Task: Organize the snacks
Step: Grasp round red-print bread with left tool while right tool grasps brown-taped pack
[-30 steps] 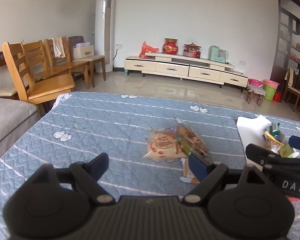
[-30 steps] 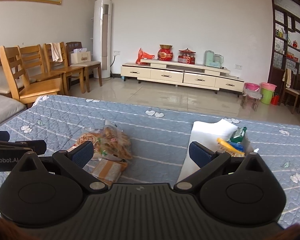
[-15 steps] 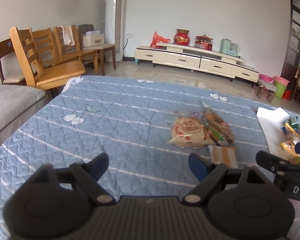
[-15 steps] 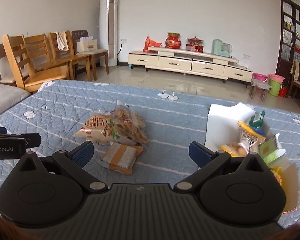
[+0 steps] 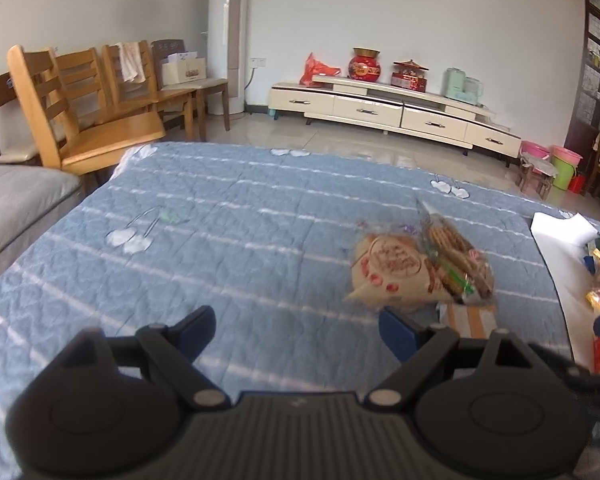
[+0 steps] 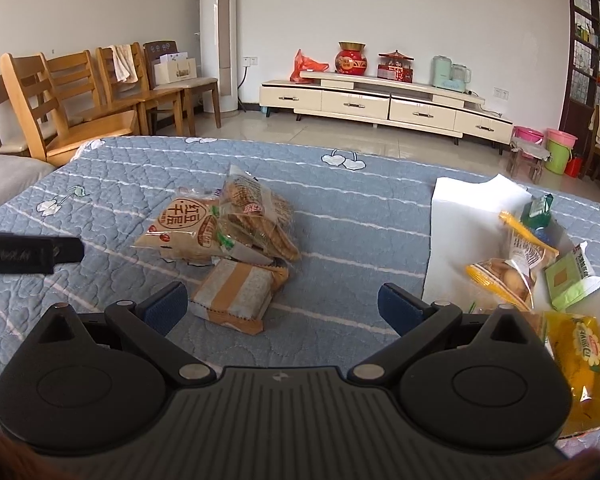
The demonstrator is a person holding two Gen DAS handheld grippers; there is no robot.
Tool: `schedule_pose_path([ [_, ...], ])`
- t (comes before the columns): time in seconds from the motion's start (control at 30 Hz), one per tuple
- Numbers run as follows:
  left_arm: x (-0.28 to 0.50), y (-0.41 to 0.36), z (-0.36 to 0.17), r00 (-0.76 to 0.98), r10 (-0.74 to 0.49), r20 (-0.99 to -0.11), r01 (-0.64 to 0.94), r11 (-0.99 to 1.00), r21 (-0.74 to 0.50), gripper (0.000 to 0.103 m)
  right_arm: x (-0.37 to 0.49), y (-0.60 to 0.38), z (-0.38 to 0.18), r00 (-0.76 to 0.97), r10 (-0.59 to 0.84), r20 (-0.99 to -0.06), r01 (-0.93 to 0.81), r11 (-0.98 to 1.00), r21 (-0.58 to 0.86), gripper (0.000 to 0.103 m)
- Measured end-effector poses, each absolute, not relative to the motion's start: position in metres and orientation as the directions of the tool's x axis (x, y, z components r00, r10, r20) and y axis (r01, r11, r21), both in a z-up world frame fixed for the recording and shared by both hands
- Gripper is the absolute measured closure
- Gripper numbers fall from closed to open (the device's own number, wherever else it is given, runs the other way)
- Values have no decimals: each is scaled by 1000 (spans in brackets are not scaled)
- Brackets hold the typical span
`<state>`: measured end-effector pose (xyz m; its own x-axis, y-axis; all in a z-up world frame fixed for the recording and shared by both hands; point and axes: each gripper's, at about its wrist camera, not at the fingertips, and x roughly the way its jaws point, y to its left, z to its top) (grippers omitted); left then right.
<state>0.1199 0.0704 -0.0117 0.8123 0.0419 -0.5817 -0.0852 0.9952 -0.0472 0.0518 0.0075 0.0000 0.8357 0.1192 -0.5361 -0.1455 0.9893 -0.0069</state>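
Right gripper [image 6: 282, 304]: blue-padded jaws wide apart, empty. Left gripper [image 5: 296, 330] likewise spread, nothing between. Loose heap of three snacks mid-frame on blue quilted cover [image 6: 360, 208]: tan paper-wrapped bar [image 6: 236, 292] nearest, beige printed pastry pack [image 6: 180, 228], clear crinkly biscuit bag [image 6: 256, 216] leaning on top. White open box [image 6: 460, 216] of snacks at right edge. Risk: pinching the lower bar could tip the stacked slick bags off sideways

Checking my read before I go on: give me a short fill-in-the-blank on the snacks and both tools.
1. Both tools, left tool and right tool, are ____.
2. The loose snack packets lie on a ____ quilt.
3. The white box holds more ____.

Missing words: open; blue; snacks
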Motion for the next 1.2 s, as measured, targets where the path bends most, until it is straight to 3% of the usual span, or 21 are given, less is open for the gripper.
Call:
schedule_pose_path([
  [0.17, 159, 56, -13, 813, 19, -581, -51, 998, -39, 11, 54, 0, 2, 842, 120, -526, -141, 990, 0, 0],
  [0.37, 209, 36, -32, 766, -20, -643, 5, 1000, -26, 7, 51, -8, 4, 852, 127, -508, -147, 989, 2, 0],
  [0.47, 225, 32, -38, 761, -50, -646, 13, 998, -61, 1, 50, -13, 4, 856, 129, -501, -146, 989, 5, 0],
  [0.77, 252, 36, -53, 700, -182, -691, 41, 975, -216, 2, 53, -19, -11, 833, 138, -535, -137, 990, 42, 0],
  [0.9, 239, 43, -53, 734, -147, -663, 71, 987, -141, 23, 53, -14, -14, 827, 150, -542, -149, 988, 46, 0],
  [1.1, 222, 57, -47, 780, 0, -626, 16, 1000, 20, 26, 55, -6, -13, 824, 161, -544, -172, 985, 30, 0],
  [1.2, 224, 58, -51, 757, -20, -653, 26, 1000, 0, 15, 59, -2, -15, 818, 166, -551, -174, 984, 38, 0],
])
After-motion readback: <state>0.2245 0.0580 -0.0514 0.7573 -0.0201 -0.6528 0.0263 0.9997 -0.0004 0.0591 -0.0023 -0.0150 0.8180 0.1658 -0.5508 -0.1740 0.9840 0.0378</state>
